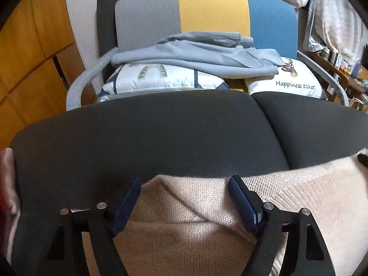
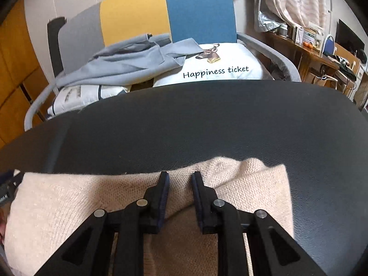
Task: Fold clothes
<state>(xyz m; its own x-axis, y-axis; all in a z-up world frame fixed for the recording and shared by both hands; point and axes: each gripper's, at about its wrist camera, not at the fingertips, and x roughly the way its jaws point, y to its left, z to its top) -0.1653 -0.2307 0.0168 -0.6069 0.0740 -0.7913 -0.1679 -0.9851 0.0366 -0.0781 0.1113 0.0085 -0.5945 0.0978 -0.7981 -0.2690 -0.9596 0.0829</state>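
left gripper [image 1: 185, 180]: jaws wide apart over beige knitted sweater [image 1: 195, 225] | right gripper [image 2: 180, 177]: narrowly parted, fabric between, grip unclear | advice: pinch both corners evenly

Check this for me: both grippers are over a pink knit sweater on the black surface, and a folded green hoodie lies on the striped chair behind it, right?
Not quite: the garment on the striped chair is grey, not green, as the left wrist view shows. The rest holds: the left gripper and right gripper are over the pink knit sweater on the black surface.
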